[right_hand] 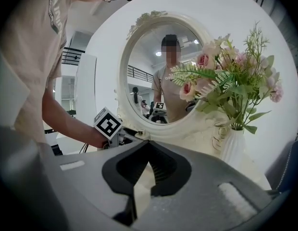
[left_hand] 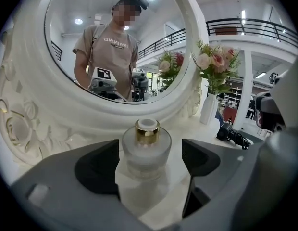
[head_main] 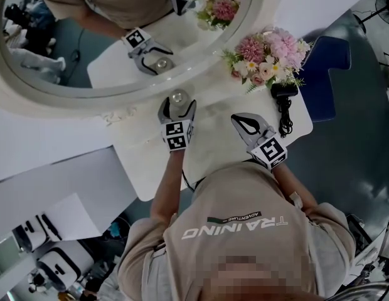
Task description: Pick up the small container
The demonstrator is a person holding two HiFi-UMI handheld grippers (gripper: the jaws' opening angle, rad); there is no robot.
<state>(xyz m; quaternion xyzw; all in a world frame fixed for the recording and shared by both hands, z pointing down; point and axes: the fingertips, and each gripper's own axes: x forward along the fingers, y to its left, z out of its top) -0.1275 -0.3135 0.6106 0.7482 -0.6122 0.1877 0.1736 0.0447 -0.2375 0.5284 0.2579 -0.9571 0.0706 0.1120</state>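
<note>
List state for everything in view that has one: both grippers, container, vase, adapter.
left gripper, open, jaws either side of the small container, not clamped.
right gripper, shut, empty, jaw tips together.
small container, upright on the table, gold-collared cap on.
vase, upright, flowers in it.
black adapter, lying on the table, cable attached.

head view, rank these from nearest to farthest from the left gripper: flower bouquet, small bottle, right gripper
1. small frosted bottle: between the open jaws of the left gripper, at the mirror's base.
2. right gripper: to the right, over the table.
3. flower bouquet: far right, beside the mirror.
</note>
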